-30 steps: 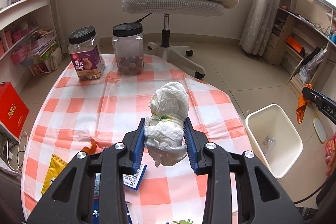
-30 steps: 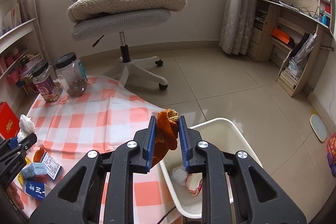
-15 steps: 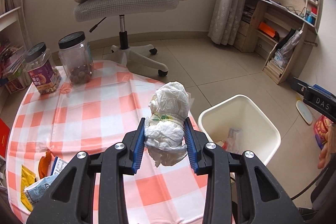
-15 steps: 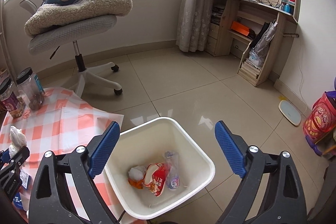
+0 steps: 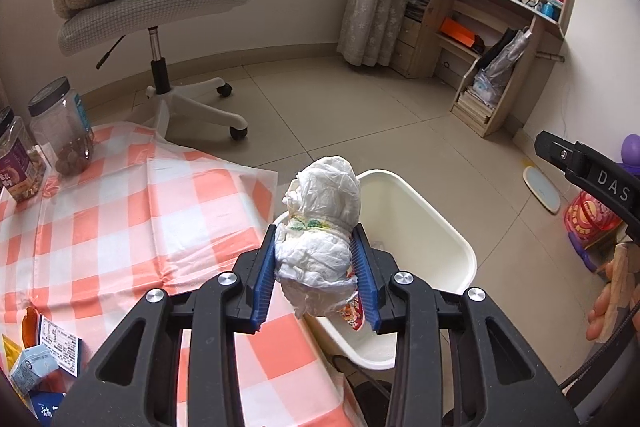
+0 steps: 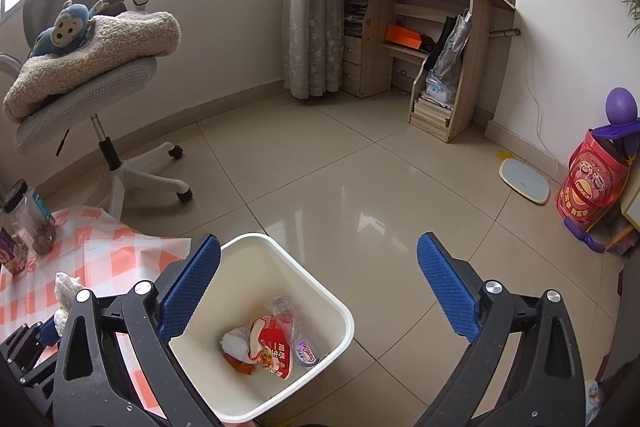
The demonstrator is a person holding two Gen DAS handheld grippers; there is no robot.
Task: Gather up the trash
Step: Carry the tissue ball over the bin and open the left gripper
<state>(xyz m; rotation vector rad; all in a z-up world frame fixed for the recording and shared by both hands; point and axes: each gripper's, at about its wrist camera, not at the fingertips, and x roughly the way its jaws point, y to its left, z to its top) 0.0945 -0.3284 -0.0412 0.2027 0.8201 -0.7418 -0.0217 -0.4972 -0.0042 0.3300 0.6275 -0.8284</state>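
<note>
My left gripper [image 5: 316, 267] clamps the diaper [image 5: 320, 223] near the bin [image 5: 448, 227] rim; my right gripper [image 6: 318, 287] hangs wide. Early release risks a floor drop.

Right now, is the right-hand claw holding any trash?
No: the right gripper is wide open with nothing between its fingers, above the white bin.

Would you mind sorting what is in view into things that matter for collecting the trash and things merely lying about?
Job: crumpled white wad in left gripper; white bin; open right gripper; wrappers on table.
Lying about: snack jars; office chair; toy monkey.
</note>
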